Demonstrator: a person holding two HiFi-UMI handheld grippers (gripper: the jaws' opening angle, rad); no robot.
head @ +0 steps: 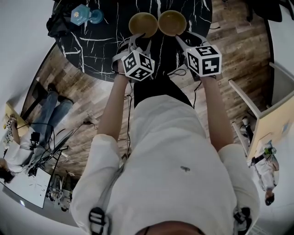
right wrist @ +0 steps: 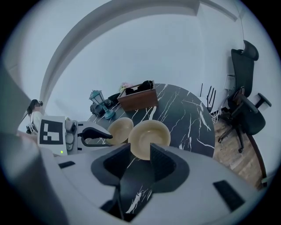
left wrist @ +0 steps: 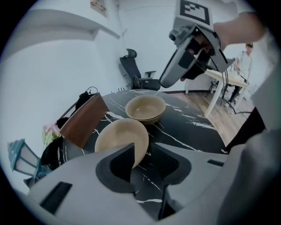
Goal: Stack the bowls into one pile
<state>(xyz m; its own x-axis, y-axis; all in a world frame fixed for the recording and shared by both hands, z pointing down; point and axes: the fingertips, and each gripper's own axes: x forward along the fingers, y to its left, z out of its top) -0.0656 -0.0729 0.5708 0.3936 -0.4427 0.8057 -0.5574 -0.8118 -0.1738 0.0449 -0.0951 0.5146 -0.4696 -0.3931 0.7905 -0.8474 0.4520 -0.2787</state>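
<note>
Two tan bowls stand side by side on the black marble table (head: pixel 101 46). The left bowl (head: pixel 143 23) (left wrist: pixel 118 138) has its near rim in my left gripper (left wrist: pixel 142 147) (head: pixel 140 41). One jaw covers the rim and a dark gap shows beside the other, so the gripper is open. The right bowl (head: pixel 172 22) (right wrist: pixel 149 138) rests flat, seen through my right gripper (right wrist: pixel 140 147), whose jaws stand wide and open. In the left gripper view the right gripper (left wrist: pixel 169 83) hangs just above that bowl (left wrist: pixel 145 108) without touching it.
A teal lantern (head: pixel 81 13) (right wrist: pixel 97 99) and a brown box (right wrist: pixel 136 97) (left wrist: pixel 83 119) with dark items stand at the table's far side. An office chair (right wrist: pixel 243 101) stands beyond the table. A white desk (left wrist: pixel 224 77) and people stand off to the sides.
</note>
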